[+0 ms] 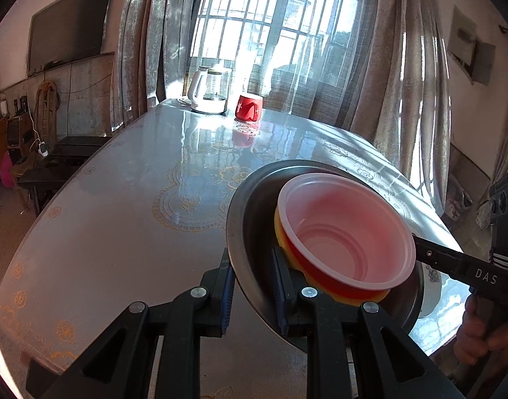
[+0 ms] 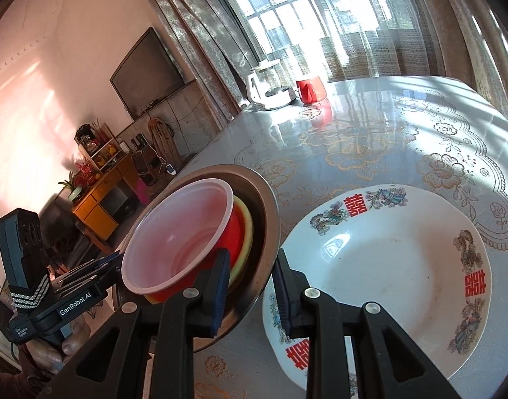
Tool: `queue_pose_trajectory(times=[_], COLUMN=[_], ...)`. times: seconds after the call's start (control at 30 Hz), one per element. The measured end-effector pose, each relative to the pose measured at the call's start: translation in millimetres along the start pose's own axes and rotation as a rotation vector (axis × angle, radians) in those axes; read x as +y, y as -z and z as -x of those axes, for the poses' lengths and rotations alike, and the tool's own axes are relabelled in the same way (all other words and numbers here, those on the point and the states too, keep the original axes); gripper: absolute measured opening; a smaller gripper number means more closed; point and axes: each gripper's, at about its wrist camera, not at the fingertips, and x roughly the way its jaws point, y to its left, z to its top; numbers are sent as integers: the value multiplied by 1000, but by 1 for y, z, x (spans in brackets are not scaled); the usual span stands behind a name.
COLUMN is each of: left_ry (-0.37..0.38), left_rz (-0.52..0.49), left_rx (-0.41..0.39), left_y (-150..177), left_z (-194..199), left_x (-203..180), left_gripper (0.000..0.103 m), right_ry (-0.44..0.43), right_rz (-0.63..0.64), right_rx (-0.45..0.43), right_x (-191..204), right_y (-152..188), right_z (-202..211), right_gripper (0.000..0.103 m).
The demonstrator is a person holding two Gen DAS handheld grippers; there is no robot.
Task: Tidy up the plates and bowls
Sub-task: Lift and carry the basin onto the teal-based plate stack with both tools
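Note:
A steel bowl (image 1: 250, 219) (image 2: 267, 229) hangs tilted above the table. A yellow bowl (image 1: 353, 299) (image 2: 245, 232) is nested in it, and a red plastic bowl (image 1: 347, 232) (image 2: 181, 232) with a pale inside sits on top. My left gripper (image 1: 252, 289) (image 2: 111, 262) is shut on the steel bowl's near rim. At the opposite rim my right gripper (image 2: 250, 289) (image 1: 417, 242) is shut too. Just right of the stack, a white plate (image 2: 387, 266) with red characters and bird prints lies on the table.
At the table's far end stand a glass kettle (image 1: 209, 91) (image 2: 270, 83) and a red mug (image 1: 249, 108) (image 2: 309, 89). The glossy patterned tabletop (image 1: 137, 199) stretches between them and the stack. Dark benches (image 1: 54, 166) stand off its left edge.

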Motion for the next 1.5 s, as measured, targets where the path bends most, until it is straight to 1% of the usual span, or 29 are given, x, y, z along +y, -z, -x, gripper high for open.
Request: queue_pose_trajectory(times=[0.27, 0.43, 0.57, 0.73, 0.87, 1.1, 1.23, 1.3, 1.5], left_ry=[68, 118, 158, 183, 203, 195, 186, 189, 198], left_rz=[-54, -100, -131, -152, -145, -163, -164, -157, -152], left_rx=[14, 20, 39, 81, 118, 160, 151, 154, 172], left_y=[-10, -18, -20, -16, -12, -4, -4, -5, -4], left_z=[-13, -22, -31, -49, -61, -74, -74, -75, -79], left_x=[-36, -64, -86, -106, -115, -124, -122, -120, -121], left_gripper=[21, 21, 21, 21, 22, 22, 22, 22, 23], right_ry=[54, 100, 139, 182, 214, 230, 232, 232, 220], right_rz=[-42, -82, -126, -178, -217, -271, -288, -290, -319], right_rx=[-62, -104, -131, -144, -137, -124, -119, -111, -115], right_x=[-21, -43, -62, -82, -97, -115, -119, -119, -122], right_y=[-1, 0, 3, 8, 14, 23, 25, 26, 27], right_z=[29, 49, 64, 73, 74, 71, 65, 62, 63], right_gripper=[27, 27, 27, 27, 27, 27, 26, 25, 25])
